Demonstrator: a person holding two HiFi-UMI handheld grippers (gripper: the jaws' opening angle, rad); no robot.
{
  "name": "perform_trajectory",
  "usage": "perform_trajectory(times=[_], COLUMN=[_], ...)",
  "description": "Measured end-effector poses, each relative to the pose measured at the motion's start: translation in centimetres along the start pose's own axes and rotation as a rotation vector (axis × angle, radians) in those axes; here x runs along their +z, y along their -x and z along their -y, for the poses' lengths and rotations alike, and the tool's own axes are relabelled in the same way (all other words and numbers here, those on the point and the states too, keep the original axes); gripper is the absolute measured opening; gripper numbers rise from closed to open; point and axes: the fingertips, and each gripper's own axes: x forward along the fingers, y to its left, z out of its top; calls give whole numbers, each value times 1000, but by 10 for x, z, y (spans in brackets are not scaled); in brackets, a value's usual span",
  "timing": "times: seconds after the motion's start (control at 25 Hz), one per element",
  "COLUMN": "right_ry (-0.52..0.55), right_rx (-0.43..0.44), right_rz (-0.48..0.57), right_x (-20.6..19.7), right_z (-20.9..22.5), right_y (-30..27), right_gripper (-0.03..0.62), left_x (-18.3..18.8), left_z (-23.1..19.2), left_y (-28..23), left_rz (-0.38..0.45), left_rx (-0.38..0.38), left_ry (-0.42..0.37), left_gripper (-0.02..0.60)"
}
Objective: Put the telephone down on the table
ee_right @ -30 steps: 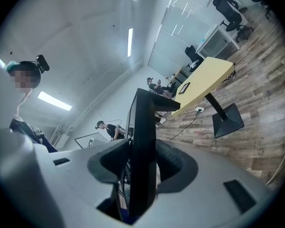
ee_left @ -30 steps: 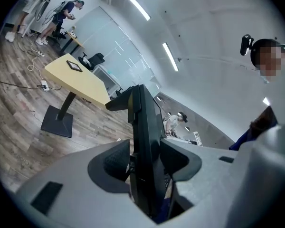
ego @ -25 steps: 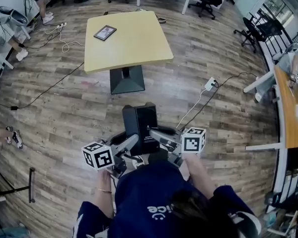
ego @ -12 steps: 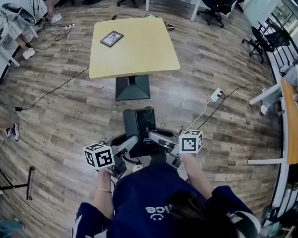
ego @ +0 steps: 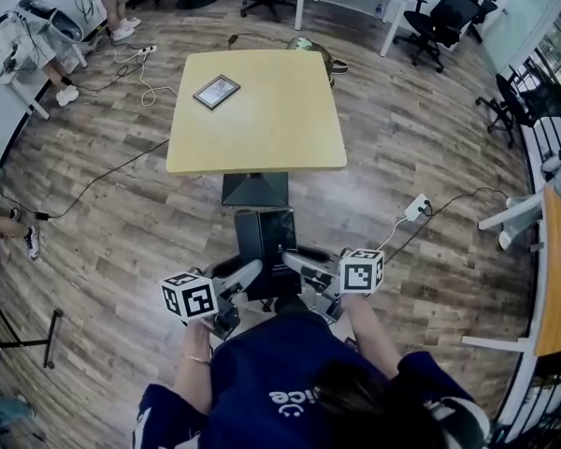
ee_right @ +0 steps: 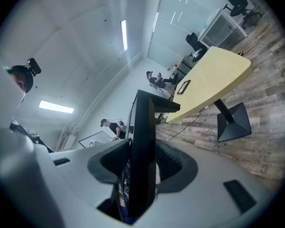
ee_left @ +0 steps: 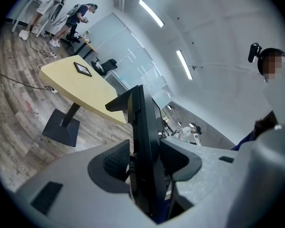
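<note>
The left gripper and right gripper each clamp a side of the upright black slab-shaped telephone. The square pale-yellow bench stands apart at 12 o'clock.

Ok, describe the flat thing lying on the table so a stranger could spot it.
Start at the square yellow pedestal table on the wooden floor. Toward its far left corner lies a flat dark-framed rectangle, perhaps a tablet or picture frame. It is the only thing on the tabletop.
</note>
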Motion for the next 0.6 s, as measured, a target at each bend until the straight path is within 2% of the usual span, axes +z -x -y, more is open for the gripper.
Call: perform_trajectory(times=[0.32,0.6], right_ry=[-5,0], right_rx=[21,54], right_rz=[-30,-57], right_x=[53,89], right_z=[45,67], right_y=[9,9], right_gripper=[181,179], left_x=[30,52], left_z=[-13,-19], left_y=[-61,-92], left_rz=[26,66], left_rx=[27,58], left_ry=[7,20], left_gripper=[198,198])
